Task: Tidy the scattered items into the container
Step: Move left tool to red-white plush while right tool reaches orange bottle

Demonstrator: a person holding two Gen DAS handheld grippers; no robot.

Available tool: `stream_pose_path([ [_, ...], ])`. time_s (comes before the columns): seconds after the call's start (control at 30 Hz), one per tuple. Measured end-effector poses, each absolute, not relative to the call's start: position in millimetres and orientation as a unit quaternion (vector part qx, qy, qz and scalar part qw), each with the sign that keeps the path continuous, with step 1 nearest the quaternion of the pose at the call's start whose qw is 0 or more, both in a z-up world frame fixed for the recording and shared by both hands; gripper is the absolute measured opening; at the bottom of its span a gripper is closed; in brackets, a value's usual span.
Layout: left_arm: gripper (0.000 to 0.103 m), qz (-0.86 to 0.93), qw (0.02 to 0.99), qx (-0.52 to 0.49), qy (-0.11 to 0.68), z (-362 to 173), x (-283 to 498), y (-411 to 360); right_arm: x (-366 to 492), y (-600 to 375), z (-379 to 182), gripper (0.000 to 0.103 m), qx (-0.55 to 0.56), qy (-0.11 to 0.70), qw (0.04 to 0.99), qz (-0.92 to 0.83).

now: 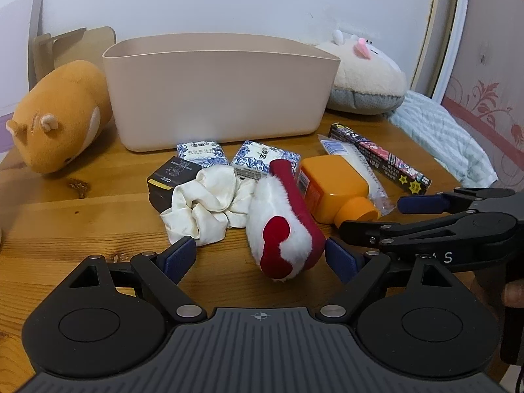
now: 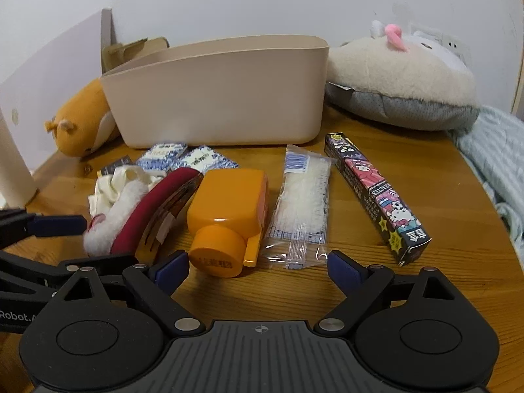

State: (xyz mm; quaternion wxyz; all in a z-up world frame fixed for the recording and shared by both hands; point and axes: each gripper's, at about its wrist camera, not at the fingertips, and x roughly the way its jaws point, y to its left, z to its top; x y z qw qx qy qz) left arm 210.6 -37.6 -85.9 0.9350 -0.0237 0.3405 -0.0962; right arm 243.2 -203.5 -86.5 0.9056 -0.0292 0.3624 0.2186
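Scattered before the bin [image 1: 216, 91] on the bench [image 1: 65, 229]: scrunchie [image 1: 203, 206], red clip [image 1: 281, 229], orange bottle [image 2: 229, 209]. Left gripper [image 1: 260, 255] and right gripper [image 2: 258, 267] fingers wide, holding nothing.

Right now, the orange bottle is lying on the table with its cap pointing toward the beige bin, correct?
Not quite. The orange bottle does lie on the table, but its cap points away from the beige bin, toward the right hand-held gripper. The right wrist view shows this plainly.
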Motion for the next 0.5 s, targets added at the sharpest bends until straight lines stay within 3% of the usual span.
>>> stream_pose_path([
  [0.5, 0.087, -0.103, 0.938, -0.029, 0.330, -83.3, 204.8, -29.4, 230.7, -196.9, -76.8, 0.092, -0.065, 0.312, 0.923, 0.216],
])
